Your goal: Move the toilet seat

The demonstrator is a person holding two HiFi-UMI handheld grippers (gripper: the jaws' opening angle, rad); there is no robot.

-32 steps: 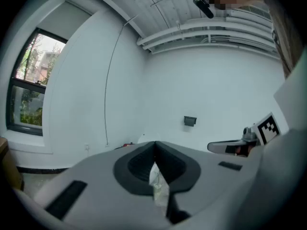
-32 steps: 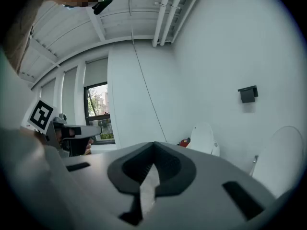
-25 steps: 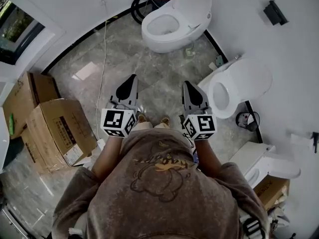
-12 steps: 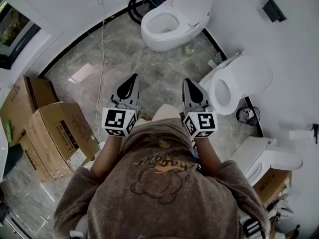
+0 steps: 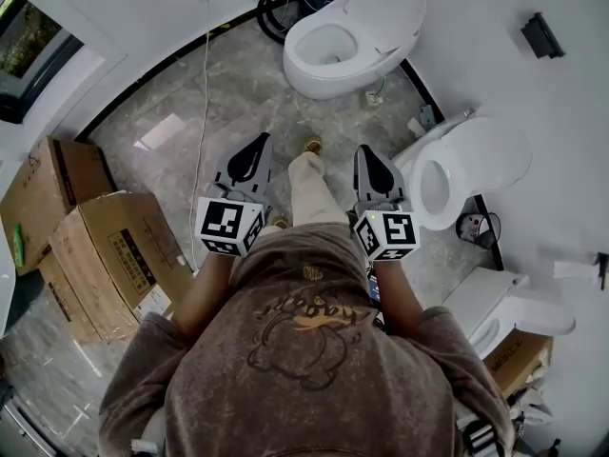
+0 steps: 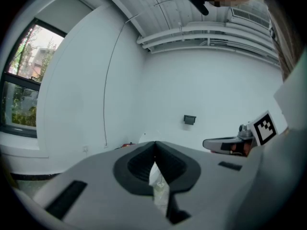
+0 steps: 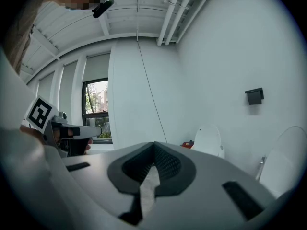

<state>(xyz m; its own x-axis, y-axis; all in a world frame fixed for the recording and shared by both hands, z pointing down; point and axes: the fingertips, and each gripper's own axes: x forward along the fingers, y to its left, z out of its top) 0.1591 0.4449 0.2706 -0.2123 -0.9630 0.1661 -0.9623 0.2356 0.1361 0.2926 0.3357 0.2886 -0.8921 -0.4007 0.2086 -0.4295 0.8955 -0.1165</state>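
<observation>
Both grippers are held out in front of the person, pointing at the floor ahead. My left gripper (image 5: 255,143) is shut and holds nothing; its jaws meet at the tip (image 6: 154,145). My right gripper (image 5: 367,153) is likewise shut and empty (image 7: 153,145). A white toilet (image 5: 328,50) stands ahead by the far wall with its lid (image 5: 385,8) raised. A second white toilet (image 5: 433,184) stands to the right, lid (image 5: 490,155) up, just right of my right gripper. The far toilet's raised lid (image 7: 209,140) shows in the right gripper view.
Cardboard boxes (image 5: 105,246) are stacked at the left under a window (image 5: 29,46). A third toilet (image 5: 504,317) sits at the lower right. A thin cable (image 5: 198,131) runs down the wall and floor. A small bin (image 5: 473,228) stands by the right wall.
The person has stepped forward, one leg now stretched out between the grippers. The toilets have come a little closer. Both grippers stay shut.
</observation>
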